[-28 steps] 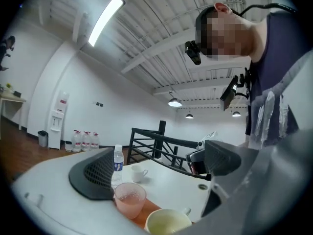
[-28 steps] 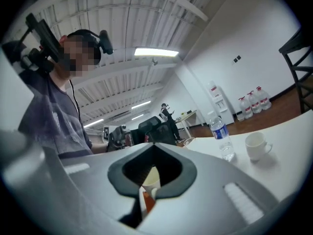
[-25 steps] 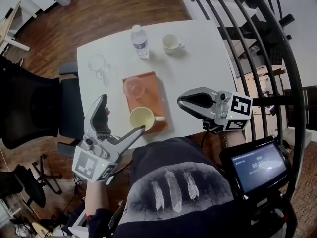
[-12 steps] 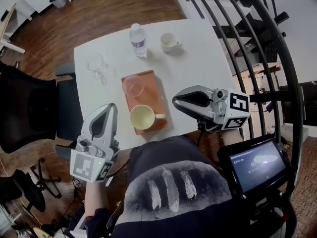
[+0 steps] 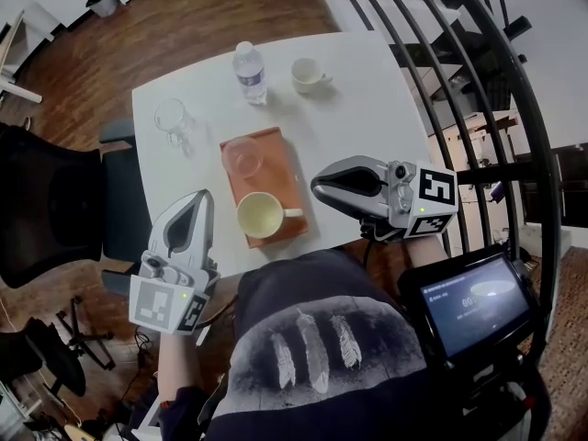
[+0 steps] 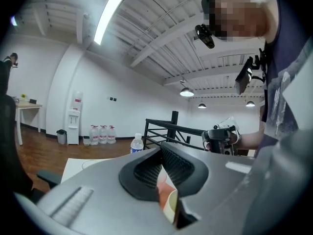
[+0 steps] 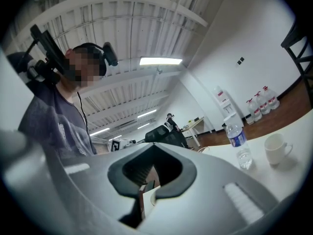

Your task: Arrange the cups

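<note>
Hovering w/ left gripper (image 5: 195, 200) & right gripper (image 5: 322, 187) both closed, empty; yellow cup (image 5: 260, 216) looks stiff, chippable, so I'd pinch 1 rim wall.

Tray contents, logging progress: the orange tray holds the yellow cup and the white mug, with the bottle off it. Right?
No. In the head view the orange tray holds the yellow cup and a clear glass; the white mug stands off it, like the bottle.
</note>
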The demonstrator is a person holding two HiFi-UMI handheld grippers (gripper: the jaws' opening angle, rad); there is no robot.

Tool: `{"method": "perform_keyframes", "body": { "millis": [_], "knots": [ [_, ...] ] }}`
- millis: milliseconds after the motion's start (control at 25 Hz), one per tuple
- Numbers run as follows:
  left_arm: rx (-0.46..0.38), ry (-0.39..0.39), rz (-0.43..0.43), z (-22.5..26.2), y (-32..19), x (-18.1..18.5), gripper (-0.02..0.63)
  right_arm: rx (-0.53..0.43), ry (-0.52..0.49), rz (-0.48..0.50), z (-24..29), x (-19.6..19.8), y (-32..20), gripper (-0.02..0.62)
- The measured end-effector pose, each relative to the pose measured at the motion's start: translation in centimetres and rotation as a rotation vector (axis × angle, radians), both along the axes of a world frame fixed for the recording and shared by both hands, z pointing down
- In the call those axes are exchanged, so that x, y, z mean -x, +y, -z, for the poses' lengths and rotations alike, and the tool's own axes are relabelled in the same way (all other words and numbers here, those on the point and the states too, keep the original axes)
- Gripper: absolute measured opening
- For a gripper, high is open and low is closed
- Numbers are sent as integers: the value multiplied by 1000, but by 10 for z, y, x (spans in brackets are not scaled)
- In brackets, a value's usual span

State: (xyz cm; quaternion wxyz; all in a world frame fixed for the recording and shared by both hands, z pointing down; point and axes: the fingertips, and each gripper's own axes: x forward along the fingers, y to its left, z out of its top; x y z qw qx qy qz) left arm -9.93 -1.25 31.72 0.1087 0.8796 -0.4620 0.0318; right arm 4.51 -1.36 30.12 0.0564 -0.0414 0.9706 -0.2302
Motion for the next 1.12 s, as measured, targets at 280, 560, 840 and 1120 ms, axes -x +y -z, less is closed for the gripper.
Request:
{"method": "perform_keyframes", "body": {
  "millis": [280, 560, 840, 1120],
  "knots": [
    [12, -30, 7, -4, 5, -2, 15, 4, 6, -2, -5, -2, 3, 3],
    [4, -55, 15, -5, 9, -4, 15, 8, 0, -6, -8, -2, 0, 3],
    [4, -63, 24, -5, 11, -2, 15, 12, -9, -53, -8, -5, -8, 3],
    [12, -63, 25, -8, 12, -7, 15, -7, 19, -90, -14, -9, -12, 3]
  ]
}}
